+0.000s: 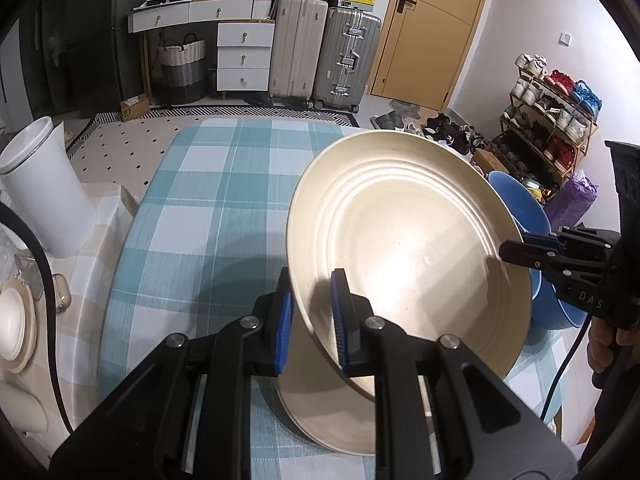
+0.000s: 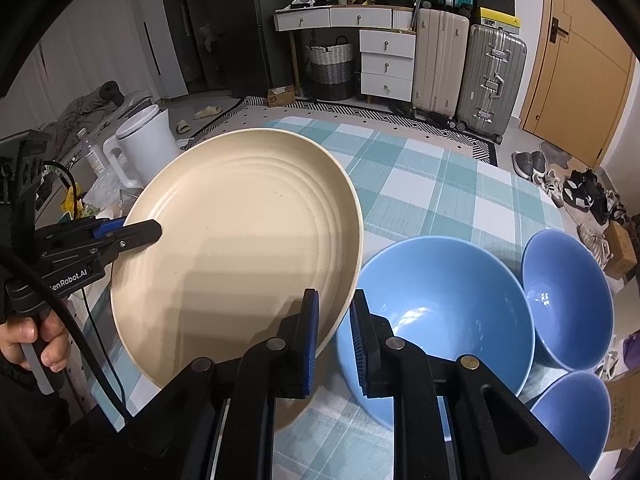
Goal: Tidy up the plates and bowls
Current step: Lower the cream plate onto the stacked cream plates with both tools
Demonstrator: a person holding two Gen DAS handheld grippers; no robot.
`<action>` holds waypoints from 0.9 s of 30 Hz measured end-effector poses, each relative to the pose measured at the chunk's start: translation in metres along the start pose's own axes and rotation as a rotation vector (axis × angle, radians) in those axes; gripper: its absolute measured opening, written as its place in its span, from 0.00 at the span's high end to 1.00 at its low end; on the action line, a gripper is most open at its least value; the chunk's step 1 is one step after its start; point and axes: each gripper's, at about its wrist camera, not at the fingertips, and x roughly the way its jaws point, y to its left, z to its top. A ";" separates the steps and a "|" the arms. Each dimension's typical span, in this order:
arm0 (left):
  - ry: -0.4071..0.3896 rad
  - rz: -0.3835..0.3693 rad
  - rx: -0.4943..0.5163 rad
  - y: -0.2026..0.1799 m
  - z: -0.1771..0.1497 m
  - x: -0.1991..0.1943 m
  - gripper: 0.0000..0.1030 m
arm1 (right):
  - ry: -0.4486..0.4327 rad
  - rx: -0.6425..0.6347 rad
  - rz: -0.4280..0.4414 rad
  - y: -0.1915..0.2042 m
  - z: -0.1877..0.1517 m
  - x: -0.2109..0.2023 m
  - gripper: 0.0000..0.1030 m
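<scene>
- Nearest you, your left gripper is clamped on the near rim of the cream plate, one blue pad above the rim and one below.
- Your right gripper pinches the opposite rim of that same plate, so both tongs carry it, tilted, above the checked tablecloth.
- Under the lifted plate, a second cream plate lies flat on the cloth.
- Just right of the plate, a large blue bowl sits on the cloth, with two smaller blue bowls beside it at the table's right edge.
- Off the table's left side, a white bin stands on the floor.
- Farthest away, two suitcases stand beside a white drawer unit and a wooden door.
</scene>
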 end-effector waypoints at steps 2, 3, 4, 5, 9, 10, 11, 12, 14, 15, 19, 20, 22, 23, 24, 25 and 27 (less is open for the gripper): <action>0.001 -0.002 -0.001 0.000 -0.003 -0.002 0.86 | -0.004 -0.001 0.004 0.003 -0.004 -0.002 0.83; 0.001 -0.002 -0.003 0.001 -0.004 -0.003 0.86 | -0.006 0.000 0.007 0.004 -0.005 -0.003 0.83; -0.001 -0.002 -0.005 0.002 -0.006 -0.005 0.86 | -0.008 -0.001 0.009 0.006 -0.006 -0.003 0.83; 0.000 0.000 -0.005 0.002 -0.006 -0.005 0.86 | -0.012 -0.001 0.011 0.007 -0.007 -0.004 0.83; -0.001 0.002 -0.005 0.004 -0.010 -0.006 0.86 | -0.021 -0.006 0.016 0.012 -0.012 -0.007 0.83; 0.000 0.001 -0.006 0.006 -0.011 -0.007 0.86 | -0.021 -0.004 0.021 0.012 -0.013 -0.006 0.83; 0.000 0.000 -0.007 0.007 -0.012 -0.007 0.86 | -0.022 -0.002 0.025 0.012 -0.014 -0.005 0.83; 0.001 0.001 -0.009 0.008 -0.014 -0.007 0.86 | -0.022 -0.002 0.028 0.013 -0.016 -0.005 0.83; 0.005 0.004 -0.009 0.008 -0.016 -0.007 0.86 | -0.021 -0.002 0.027 0.015 -0.019 -0.003 0.83; 0.005 0.006 -0.006 0.008 -0.018 -0.006 0.86 | -0.021 -0.005 0.024 0.016 -0.020 -0.002 0.83; 0.005 0.011 -0.002 0.010 -0.023 -0.006 0.86 | -0.020 -0.008 0.022 0.019 -0.024 0.002 0.83; 0.005 0.011 -0.002 0.011 -0.025 -0.005 0.86 | -0.021 -0.004 0.026 0.020 -0.025 0.003 0.83; 0.008 0.009 -0.002 0.012 -0.028 -0.004 0.86 | -0.023 -0.001 0.027 0.020 -0.027 0.005 0.83; 0.010 0.008 -0.004 0.013 -0.029 -0.003 0.86 | -0.021 -0.001 0.027 0.021 -0.028 0.006 0.83; 0.012 0.008 -0.006 0.014 -0.031 -0.002 0.86 | -0.020 -0.002 0.027 0.021 -0.029 0.006 0.83; 0.013 0.008 -0.007 0.015 -0.031 -0.001 0.86 | -0.018 -0.005 0.026 0.022 -0.030 0.008 0.83; 0.014 0.010 -0.010 0.017 -0.035 0.000 0.86 | -0.015 -0.006 0.029 0.022 -0.032 0.010 0.83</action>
